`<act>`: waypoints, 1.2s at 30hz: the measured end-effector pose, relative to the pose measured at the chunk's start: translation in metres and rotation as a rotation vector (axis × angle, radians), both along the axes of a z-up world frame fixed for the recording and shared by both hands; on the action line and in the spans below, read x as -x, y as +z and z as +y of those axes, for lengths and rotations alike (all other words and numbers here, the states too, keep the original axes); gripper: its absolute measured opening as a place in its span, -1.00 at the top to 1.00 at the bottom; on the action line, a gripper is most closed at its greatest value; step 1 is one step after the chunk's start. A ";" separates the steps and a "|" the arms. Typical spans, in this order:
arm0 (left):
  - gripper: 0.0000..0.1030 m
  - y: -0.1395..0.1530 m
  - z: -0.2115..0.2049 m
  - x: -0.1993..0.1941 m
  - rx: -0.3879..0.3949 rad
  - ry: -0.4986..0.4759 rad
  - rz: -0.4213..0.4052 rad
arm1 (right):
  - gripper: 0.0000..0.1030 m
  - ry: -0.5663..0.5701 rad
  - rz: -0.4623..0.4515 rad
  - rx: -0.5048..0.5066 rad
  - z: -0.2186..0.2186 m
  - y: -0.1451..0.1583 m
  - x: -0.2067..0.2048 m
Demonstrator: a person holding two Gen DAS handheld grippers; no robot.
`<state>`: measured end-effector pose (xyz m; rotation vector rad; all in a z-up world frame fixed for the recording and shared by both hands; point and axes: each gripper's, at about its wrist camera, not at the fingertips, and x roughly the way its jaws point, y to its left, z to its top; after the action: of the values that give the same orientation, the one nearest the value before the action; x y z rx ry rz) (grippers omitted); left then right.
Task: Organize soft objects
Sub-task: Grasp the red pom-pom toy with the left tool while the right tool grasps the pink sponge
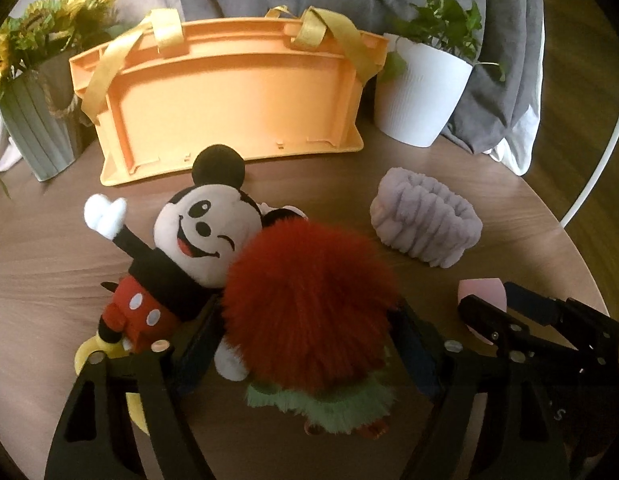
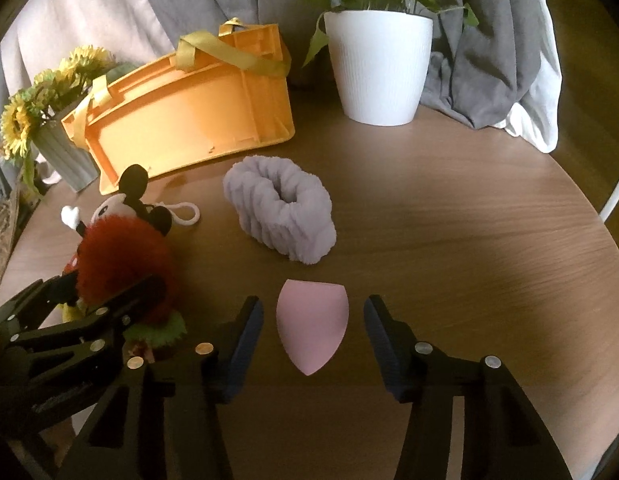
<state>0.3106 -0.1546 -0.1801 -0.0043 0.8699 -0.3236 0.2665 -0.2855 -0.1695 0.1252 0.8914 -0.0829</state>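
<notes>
Currently, no soft object is seen stored: the orange basket [image 2: 181,120], at the far left of the desk [image 2: 469,240], lies tipped on its side with its yellow straps loose, and its opening cannot be seen from either view. All four soft items are judged still to be sorted.

The left claw [image 1: 309,332] is set around the red pompom [image 1: 309,300] at the near left. Its fingers [image 1: 197,336] stand at the fur's edges, at medium width; whether the pads already press on the fur cannot be told, since the long pile hides the contact. The pompom is a dense, round ball of deep red fur with a green fringe below it, and it lies against the mouse plush [image 1: 181,248], partly covering its lower body.

The right claw [image 2: 313,320] is held half open over the pink sponge [image 2: 311,328], near the middle. A clear gap is visible on both sides of the sponge, so nothing is held. The sponge is a smooth teardrop shape, lying flat with its point toward the near edge.

The lilac headband [image 2: 281,216], a ribbed plush ring, rests untouched beyond the sponge, well apart from both claws.

Remaining work is judged to be: closing on both items, then placing everything in the basket.
</notes>
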 end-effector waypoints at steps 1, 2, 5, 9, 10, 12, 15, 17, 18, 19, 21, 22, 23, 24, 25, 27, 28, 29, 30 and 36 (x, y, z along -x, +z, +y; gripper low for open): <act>-0.36 -0.002 0.000 -0.002 -0.001 -0.001 0.007 | 0.05 -0.001 0.002 -0.001 0.000 -0.001 0.000; -0.27 -0.003 -0.001 -0.002 0.001 -0.002 0.011 | 0.08 -0.001 0.002 -0.001 0.001 -0.001 -0.001; -0.06 -0.006 -0.001 -0.003 0.005 -0.003 0.016 | 0.17 0.000 0.008 0.001 0.000 -0.003 -0.003; 0.21 -0.006 -0.002 -0.002 0.006 -0.021 0.020 | 0.25 0.000 0.008 -0.002 0.000 -0.004 -0.003; 0.22 -0.006 -0.003 -0.002 0.007 -0.024 0.019 | 0.25 0.000 0.008 -0.003 -0.001 -0.004 -0.003; 0.27 -0.004 -0.003 -0.001 0.004 -0.025 0.013 | 0.26 -0.002 0.007 -0.004 -0.001 -0.004 -0.003; 0.29 0.001 -0.003 0.002 0.005 -0.029 -0.002 | 0.27 -0.006 0.006 -0.011 -0.002 -0.002 -0.001; 0.29 0.006 -0.003 0.005 0.005 -0.032 -0.015 | 0.27 -0.006 -0.001 -0.017 -0.002 0.001 0.000; 0.29 0.009 -0.003 0.006 0.005 -0.033 -0.019 | 0.27 -0.004 -0.006 -0.019 -0.002 0.004 0.000; 0.29 0.012 -0.003 0.007 0.006 -0.031 -0.024 | 0.27 -0.002 -0.010 -0.019 -0.001 0.006 0.001; 0.29 0.018 0.000 0.010 0.012 -0.029 -0.033 | 0.27 0.002 -0.021 -0.021 0.000 0.011 0.003; 0.29 0.021 0.000 0.011 0.015 -0.027 -0.037 | 0.27 0.005 -0.026 -0.023 0.000 0.014 0.004; 0.29 0.024 0.001 0.012 0.018 -0.026 -0.042 | 0.27 0.007 -0.031 -0.025 0.001 0.016 0.005; 0.29 0.027 0.001 0.014 0.019 -0.025 -0.046 | 0.27 0.008 -0.039 -0.028 0.002 0.020 0.006; 0.29 0.029 0.002 0.015 0.018 -0.024 -0.052 | 0.27 0.011 -0.044 -0.030 0.002 0.023 0.007; 0.29 0.035 0.004 0.017 0.017 -0.022 -0.062 | 0.27 0.017 -0.058 -0.028 0.004 0.030 0.008; 0.29 0.039 0.004 0.018 0.018 -0.020 -0.066 | 0.27 0.019 -0.064 -0.028 0.004 0.033 0.009; 0.29 0.042 0.005 0.019 0.020 -0.018 -0.072 | 0.27 0.022 -0.069 -0.028 0.005 0.036 0.010; 0.29 0.046 0.006 0.020 0.023 -0.018 -0.077 | 0.27 0.024 -0.077 -0.029 0.005 0.039 0.011; 0.29 0.068 0.012 0.026 0.027 -0.010 -0.124 | 0.27 0.040 -0.120 -0.032 0.009 0.061 0.014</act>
<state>0.2846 -0.1426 -0.1124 -0.0049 0.7428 -0.3411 0.2527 -0.2765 -0.1081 0.1406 0.7751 -0.0239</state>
